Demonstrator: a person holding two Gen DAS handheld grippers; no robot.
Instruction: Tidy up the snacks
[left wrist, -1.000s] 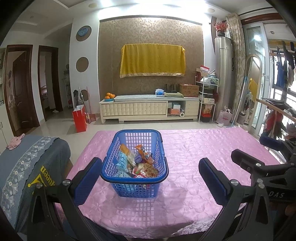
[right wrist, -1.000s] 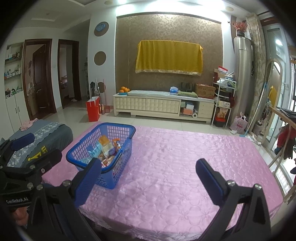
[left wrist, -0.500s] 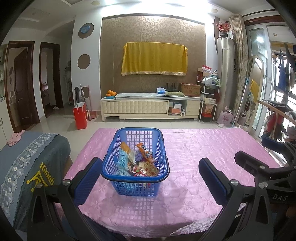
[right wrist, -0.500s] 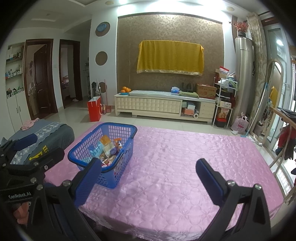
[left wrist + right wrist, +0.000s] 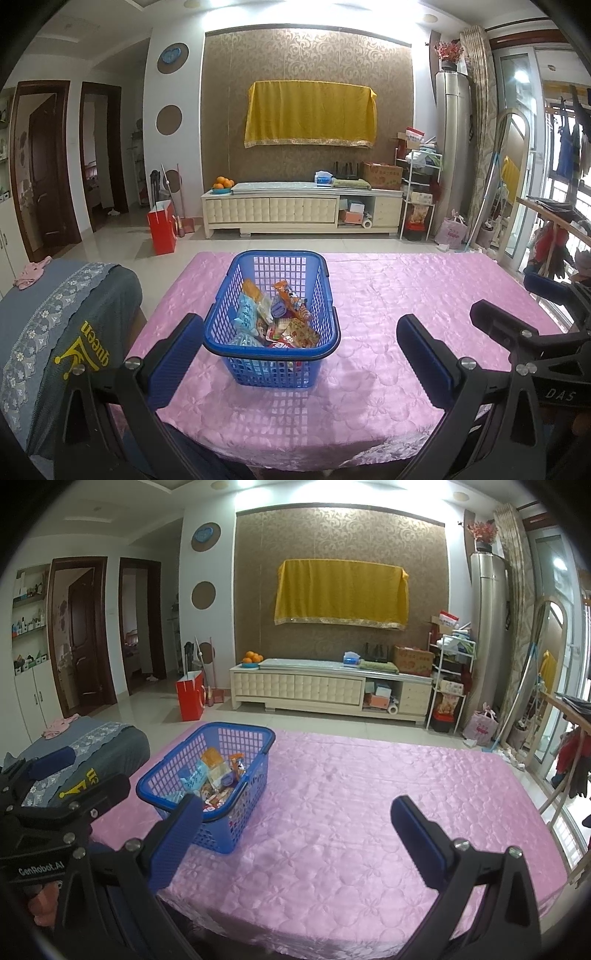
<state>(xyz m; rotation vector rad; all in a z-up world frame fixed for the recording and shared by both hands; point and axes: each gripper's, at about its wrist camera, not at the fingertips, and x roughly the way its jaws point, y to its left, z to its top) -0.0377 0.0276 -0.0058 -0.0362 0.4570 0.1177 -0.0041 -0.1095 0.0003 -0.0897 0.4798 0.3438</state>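
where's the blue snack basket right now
The blue basket sits on the pink tablecloth, centred ahead of the left gripper; in the right wrist view it is far left.

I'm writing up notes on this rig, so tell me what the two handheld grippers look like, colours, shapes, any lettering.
Both are matte black frames with silver screw heads at the joints. The left gripper and the right gripper each carry two flat, rectangular blue finger pads with a fine ribbed texture. White lettering shows on the bodies: "GenRobot.AI" on the left one, "DAS" on the right one. No cables are visible.
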